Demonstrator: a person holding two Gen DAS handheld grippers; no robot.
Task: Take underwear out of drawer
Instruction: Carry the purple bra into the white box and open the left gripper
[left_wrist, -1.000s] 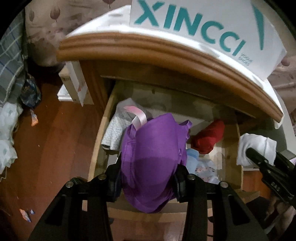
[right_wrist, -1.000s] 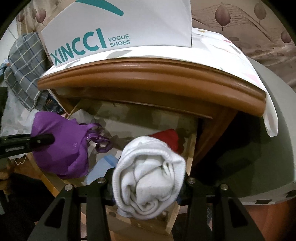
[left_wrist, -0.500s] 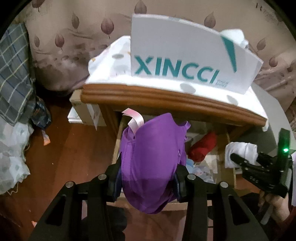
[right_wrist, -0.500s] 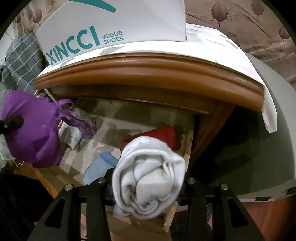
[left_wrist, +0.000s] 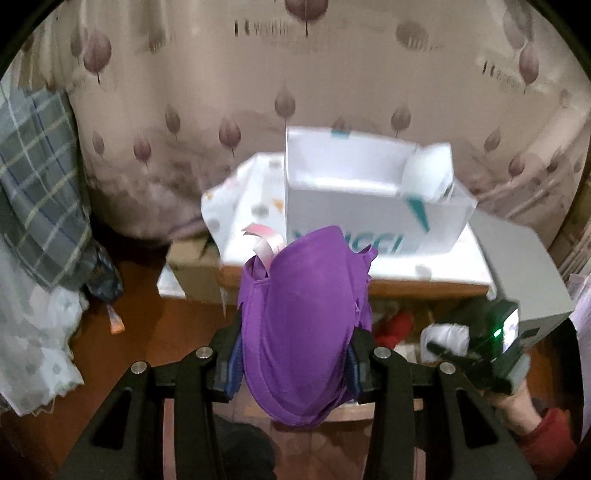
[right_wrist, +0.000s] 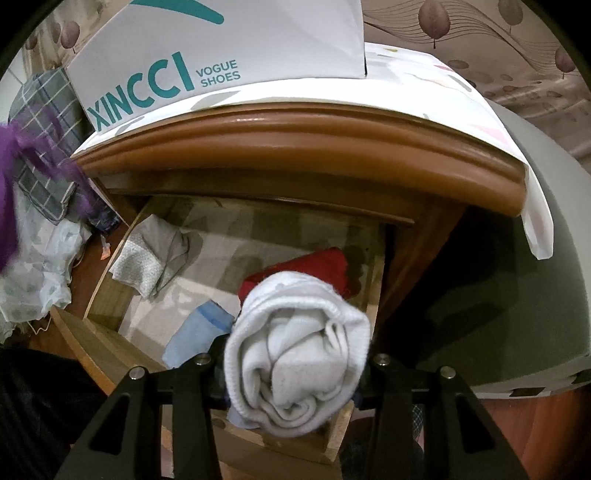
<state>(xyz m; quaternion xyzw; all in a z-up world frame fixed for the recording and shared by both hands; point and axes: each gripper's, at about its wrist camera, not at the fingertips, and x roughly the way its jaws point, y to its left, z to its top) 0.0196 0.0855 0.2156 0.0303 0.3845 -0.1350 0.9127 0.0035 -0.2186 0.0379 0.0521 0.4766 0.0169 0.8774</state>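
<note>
My left gripper (left_wrist: 295, 365) is shut on a purple bra (left_wrist: 303, 317) with a pink tag, held high above the nightstand and facing the white XINCCI shoe box (left_wrist: 369, 206). My right gripper (right_wrist: 295, 373) is shut on a rolled white sock bundle (right_wrist: 295, 354), just above the front right corner of the open wooden drawer (right_wrist: 110, 354). In the drawer lie a red garment (right_wrist: 317, 266), a light blue garment (right_wrist: 195, 336) and a grey-white patterned one (right_wrist: 155, 251). The purple bra shows blurred at the left edge of the right wrist view (right_wrist: 11, 177).
The nightstand's curved wooden top (right_wrist: 295, 147) overhangs the drawer and carries a printed cloth. A grey cabinet (left_wrist: 524, 266) stands to its right. A plaid garment (left_wrist: 33, 192), sheer fabric and a cardboard box (left_wrist: 192, 269) lie on the floor to the left. A leaf-patterned curtain hangs behind.
My left gripper has lifted the purple bra up and back, out of the drawer to above the nightstand top. My right gripper has stayed over the drawer with the white bundle.
</note>
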